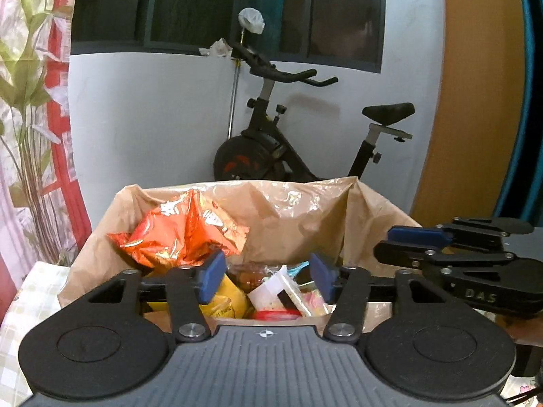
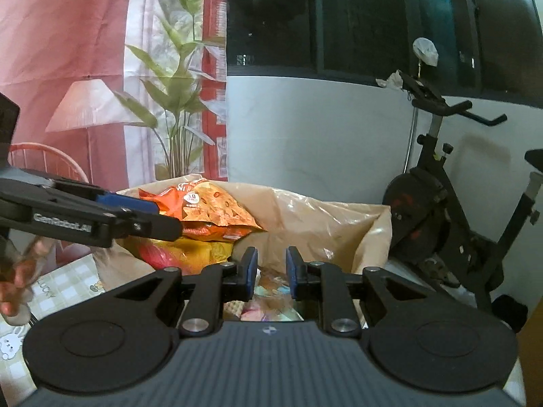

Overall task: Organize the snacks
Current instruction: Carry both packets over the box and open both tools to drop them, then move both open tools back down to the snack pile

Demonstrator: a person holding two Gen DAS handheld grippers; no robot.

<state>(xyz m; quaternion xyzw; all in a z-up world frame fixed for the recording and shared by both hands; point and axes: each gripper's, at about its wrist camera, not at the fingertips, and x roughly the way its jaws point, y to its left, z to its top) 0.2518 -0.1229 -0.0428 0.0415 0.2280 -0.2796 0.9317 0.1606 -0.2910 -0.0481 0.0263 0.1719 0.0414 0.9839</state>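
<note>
Below both grippers: paper bag [image 1: 305, 210], open-topped, on a checked tablecloth [image 2: 68, 285]. Contents: orange chip bag [image 1: 176, 234] standing at the rim on the left side, yellow packet [image 1: 230, 298], small mixed snacks at bottom. Left gripper [image 1: 268, 279] nearest the chips, jaws apart, empty. Right gripper [image 2: 271, 271] jaws narrowly apart, empty
</note>
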